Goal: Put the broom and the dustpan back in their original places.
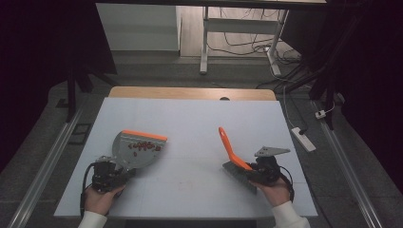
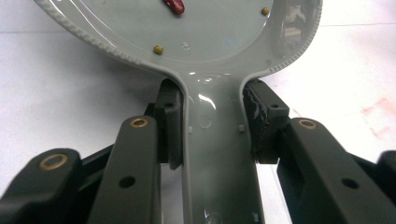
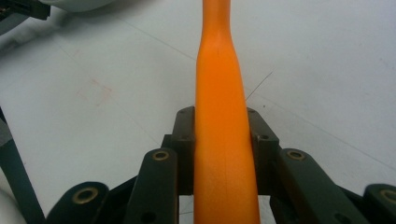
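- The left gripper [image 1: 110,175] is clamping the handle of a grey dustpan [image 1: 138,148], its jaws pressing in on both sides of the handle; the pan is lying on the near-left part of the white table [image 1: 190,118] with its orange lip [image 1: 145,135] pointing away from the person.
- The right gripper [image 1: 259,172] is squeezing the orange handle [image 1: 229,145] of a small brush [image 1: 240,175], jaws closed tight against it; the brush is sitting on the near-right part of the table, well apart from the pan, with the handle slanting up and away.
- Small red bits [image 1: 142,146] are already lying inside the pan, so the sweeping is looking mostly done (as a judgement from how things lie); I am seeing nothing loose on the table between the two tools, though faint reddish marks [image 3: 95,93] are showing on the surface.
- What is probably remaining is carrying the pan off or emptying it, and setting both tools down.
- The left gripper view is giving detail the high view is not: one red piece [image 2: 173,5] and a few tiny yellowish beads [image 2: 159,49] on the pan floor, and the pads [image 2: 172,126] biting the handle neck.
- The right gripper view is showing the pads [image 3: 186,140] flanking the orange handle, while the high view alone is laying out how the two tools sit apart.
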### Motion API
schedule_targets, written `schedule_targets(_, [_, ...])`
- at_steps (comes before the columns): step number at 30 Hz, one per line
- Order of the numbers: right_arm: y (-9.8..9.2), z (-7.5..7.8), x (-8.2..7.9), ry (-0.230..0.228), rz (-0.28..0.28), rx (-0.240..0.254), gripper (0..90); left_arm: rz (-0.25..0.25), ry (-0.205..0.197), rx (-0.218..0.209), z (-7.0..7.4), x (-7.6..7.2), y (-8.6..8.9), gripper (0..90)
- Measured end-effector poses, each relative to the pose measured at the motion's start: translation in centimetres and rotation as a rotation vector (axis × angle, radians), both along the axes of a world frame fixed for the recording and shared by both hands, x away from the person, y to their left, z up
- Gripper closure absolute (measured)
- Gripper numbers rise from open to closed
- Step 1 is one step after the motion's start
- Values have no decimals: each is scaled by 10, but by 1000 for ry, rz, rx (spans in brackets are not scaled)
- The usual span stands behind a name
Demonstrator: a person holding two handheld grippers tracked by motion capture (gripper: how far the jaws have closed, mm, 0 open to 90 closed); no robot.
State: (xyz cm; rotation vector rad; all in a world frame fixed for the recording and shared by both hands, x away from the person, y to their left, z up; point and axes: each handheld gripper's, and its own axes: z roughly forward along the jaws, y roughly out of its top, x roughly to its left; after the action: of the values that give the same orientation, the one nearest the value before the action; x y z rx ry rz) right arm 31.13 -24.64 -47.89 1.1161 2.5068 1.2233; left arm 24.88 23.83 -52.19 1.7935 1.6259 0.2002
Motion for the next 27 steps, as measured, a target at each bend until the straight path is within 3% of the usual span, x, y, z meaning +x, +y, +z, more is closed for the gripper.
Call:
schedule_targets(7, [-3, -3, 3, 24, -25, -13, 702, 31, 6, -19, -2, 2, 1, 621])
schedule_targets(10, [-4, -7, 5, 44, -38, -40, 702, 31, 14, -18, -3, 4, 0, 621])
schedule_targets(15, [-13, -11, 10, 56, -75, -14, 700, 31, 25, -19, -5, 5, -1, 620])
schedule_targets(20, [-14, -13, 12, 30, -93, -54, 677, 26, 35, -13, -7, 6, -1, 617])
schedule_targets(27, [-17, -19, 17, 26, -113, -80, 616, 18, 41, -17, -9, 7, -3, 616])
